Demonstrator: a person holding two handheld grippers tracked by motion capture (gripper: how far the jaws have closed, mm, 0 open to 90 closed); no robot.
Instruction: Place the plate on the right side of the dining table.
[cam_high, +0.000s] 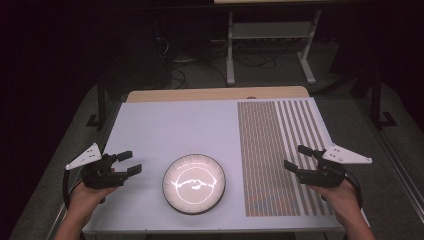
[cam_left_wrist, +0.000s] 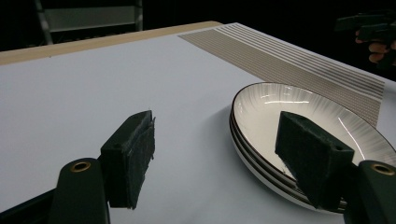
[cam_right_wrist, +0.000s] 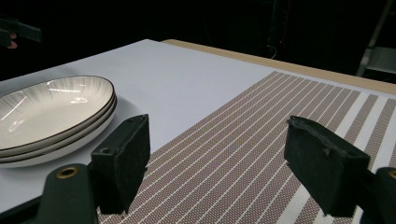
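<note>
A stack of three shallow white plates (cam_high: 194, 183) with dark rims sits near the front middle of the white table (cam_high: 170, 127). To the left of the stack, my left gripper (cam_high: 129, 162) is held open, apart from it; in the left gripper view the plates (cam_left_wrist: 299, 116) lie just beyond its right jaw. My right gripper (cam_high: 295, 157) is open over a brown striped placemat (cam_high: 280, 150) on the table's right side. In the right gripper view the plates (cam_right_wrist: 51, 116) are at the left and the placemat (cam_right_wrist: 261, 135) spreads under the jaws. Nothing is between either pair of jaws.
A wooden strip (cam_high: 215, 94) runs along the table's far edge. Beyond it stands a white metal frame (cam_high: 270, 40) with cables on a dark floor. The table's left half is bare white surface.
</note>
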